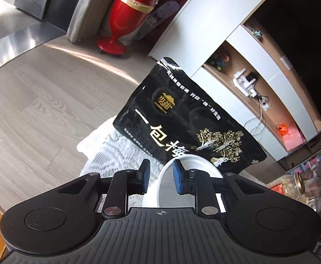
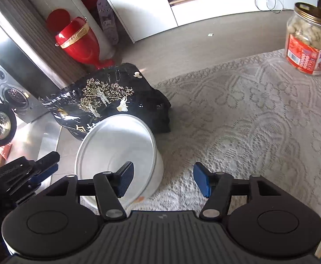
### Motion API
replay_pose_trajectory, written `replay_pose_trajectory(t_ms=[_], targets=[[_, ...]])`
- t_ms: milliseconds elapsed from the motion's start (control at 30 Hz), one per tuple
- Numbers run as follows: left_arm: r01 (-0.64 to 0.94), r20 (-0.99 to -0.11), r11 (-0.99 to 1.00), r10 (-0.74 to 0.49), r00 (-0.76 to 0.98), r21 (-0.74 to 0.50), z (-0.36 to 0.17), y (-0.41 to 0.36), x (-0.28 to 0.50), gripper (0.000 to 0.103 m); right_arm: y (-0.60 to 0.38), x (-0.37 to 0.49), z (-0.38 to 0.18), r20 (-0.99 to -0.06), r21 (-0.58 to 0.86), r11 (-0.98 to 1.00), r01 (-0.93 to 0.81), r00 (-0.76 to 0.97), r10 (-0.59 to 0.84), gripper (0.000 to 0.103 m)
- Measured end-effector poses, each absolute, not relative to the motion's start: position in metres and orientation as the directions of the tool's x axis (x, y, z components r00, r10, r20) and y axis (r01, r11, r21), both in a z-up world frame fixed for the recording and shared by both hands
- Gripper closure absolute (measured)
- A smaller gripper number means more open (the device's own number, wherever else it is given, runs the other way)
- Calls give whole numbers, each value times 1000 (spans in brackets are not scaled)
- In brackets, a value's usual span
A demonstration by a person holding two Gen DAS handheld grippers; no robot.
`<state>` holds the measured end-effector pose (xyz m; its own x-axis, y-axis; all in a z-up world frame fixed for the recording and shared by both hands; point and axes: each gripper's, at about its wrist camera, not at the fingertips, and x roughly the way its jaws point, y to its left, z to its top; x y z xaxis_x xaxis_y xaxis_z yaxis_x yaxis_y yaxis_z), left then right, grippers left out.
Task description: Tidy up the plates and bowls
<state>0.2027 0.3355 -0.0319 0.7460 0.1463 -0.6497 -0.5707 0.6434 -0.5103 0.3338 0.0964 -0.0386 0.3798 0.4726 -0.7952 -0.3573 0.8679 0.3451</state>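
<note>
The left tool (image 1: 160,176) straddles the tilted white bowl's (image 2: 116,145) rim, not visibly clamped; the right tool (image 2: 163,179) gapes empty. Next, presumably: clamp, then lift.

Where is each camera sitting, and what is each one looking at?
Left wrist: sits on the left gripper, looks along its fingers at the white bowl, black bag and floor; its own fingers straddle the bowl's rim.
Right wrist: sits on the right gripper, looks down at the lace cloth and jar; its own open fingers show, plus the left gripper at the left edge.
Both show the bowl, bag and red vase.
</note>
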Motion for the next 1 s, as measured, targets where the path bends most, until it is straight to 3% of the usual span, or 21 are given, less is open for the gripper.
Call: replay_pose_trajectory(t_ms=[133, 200, 267, 367, 533, 700, 867, 1000], targets=[[-620, -713, 649, 167, 681, -441, -51, 337, 219, 78, 134, 351, -78, -844, 314, 893, -323, 335, 419, 42], [-623, -715, 647, 167, 679, -440, -62, 338, 223, 76, 140, 357, -96, -866, 329, 898, -292, 286, 411, 47], [-623, -750, 639, 106, 652, -451, -71, 339, 230, 76, 138, 357, -106, -878, 347, 898, -272, 243, 413, 65], [-565, -754, 640, -36, 655, -521, -84, 333, 238, 79, 126, 356, -111, -884, 364, 896, -254, 210, 419, 69], [-467, -734, 692, -137, 665, -551, -79, 309, 243, 81, 96, 346, -93, -876, 340, 897, -283, 252, 411, 69], [-315, -627, 685, -265, 732, -657, -59, 287, 238, 81, 67, 339, -68, -873, 306, 906, -294, 294, 390, 69], [-344, -643, 686, -236, 729, -641, -61, 285, 237, 81, 49, 341, -79, -887, 270, 926, -262, 306, 345, 68], [-364, -624, 642, -232, 746, -674, -64, 299, 234, 81, 37, 342, -82, -886, 247, 926, -284, 320, 335, 52]])
